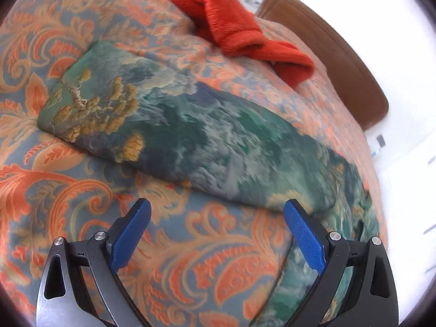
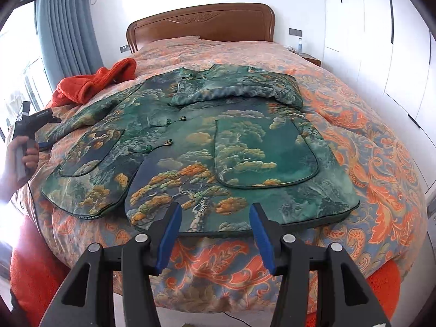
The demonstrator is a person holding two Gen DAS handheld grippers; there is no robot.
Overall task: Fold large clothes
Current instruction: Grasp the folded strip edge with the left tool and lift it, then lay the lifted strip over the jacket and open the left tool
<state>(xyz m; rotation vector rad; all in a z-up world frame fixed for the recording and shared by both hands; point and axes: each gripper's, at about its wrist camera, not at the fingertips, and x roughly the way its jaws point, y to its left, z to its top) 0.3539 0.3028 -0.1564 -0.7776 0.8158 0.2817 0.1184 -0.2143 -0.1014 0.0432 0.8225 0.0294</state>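
Green tree-printed padded jacket lies flat on the orange floral bedspread; left gripper and right gripper both gape empty

1 green landscape-printed quilted jacket, with 2 rounded patch pockets, is counted, alongside 1 orange-red fleece garment, 1 orange-and-blue paisley bedspread and 2 blue-padded grippers.

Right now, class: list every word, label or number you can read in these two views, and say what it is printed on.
No text can be read.
White lettering on the left claw's black body: too small and blurred.
Label on the bottle by the headboard: too small.
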